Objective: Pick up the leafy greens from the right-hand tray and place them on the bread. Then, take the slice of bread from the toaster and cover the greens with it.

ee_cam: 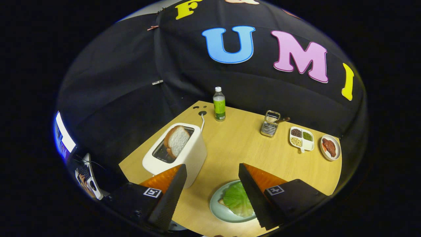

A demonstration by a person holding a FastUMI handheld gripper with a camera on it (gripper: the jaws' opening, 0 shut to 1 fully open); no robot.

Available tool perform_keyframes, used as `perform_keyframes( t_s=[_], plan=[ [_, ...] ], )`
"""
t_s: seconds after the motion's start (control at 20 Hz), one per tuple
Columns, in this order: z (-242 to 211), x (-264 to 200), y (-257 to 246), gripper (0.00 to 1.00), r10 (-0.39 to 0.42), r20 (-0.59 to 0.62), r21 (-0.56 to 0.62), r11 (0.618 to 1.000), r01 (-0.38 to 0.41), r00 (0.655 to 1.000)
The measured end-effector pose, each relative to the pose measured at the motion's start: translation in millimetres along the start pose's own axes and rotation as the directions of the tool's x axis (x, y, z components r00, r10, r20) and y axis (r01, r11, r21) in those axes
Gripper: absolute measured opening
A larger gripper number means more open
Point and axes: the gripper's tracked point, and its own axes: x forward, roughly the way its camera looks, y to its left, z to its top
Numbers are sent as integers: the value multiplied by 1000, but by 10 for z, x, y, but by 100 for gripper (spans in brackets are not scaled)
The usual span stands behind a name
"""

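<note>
A green lettuce leaf (237, 199) lies on a slice of bread on a pale green plate (217, 206), partly under my right finger. A white toaster (184, 154) stands just ahead of my left finger, with a slice of bread (177, 141) sticking up tilted from its slot. My gripper (212, 169) is open and holds nothing. It hovers above the table, its fingers spread wide between the toaster and the plate.
On the wooden table (236, 144) beyond the fingers stand a green-labelled bottle (219, 104) and a small wire rack (269, 124). Further right are a white divided tray (301, 138) of grains and a small plate (330, 147) with something red-brown.
</note>
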Motion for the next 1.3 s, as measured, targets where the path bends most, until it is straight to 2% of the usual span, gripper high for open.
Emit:
perform_keyframes(
  t_s=[0.35,0.55,0.75,1.1,1.2,1.3],
  plan=[
    [147,368,737,99,113,-11,-82,990,-113,994],
    [240,686,962,99,124,-4,-117,985,-124,992],
    [245,1074,1027,99,94,-3,-126,988,-94,996],
    [101,1553,912,98,-8,-33,-138,990,4,999],
    [103,1595,898,93,-28,-28,-139,990,24,999],
    [122,1627,869,78,-50,-19,-139,989,47,999]
  ],
)
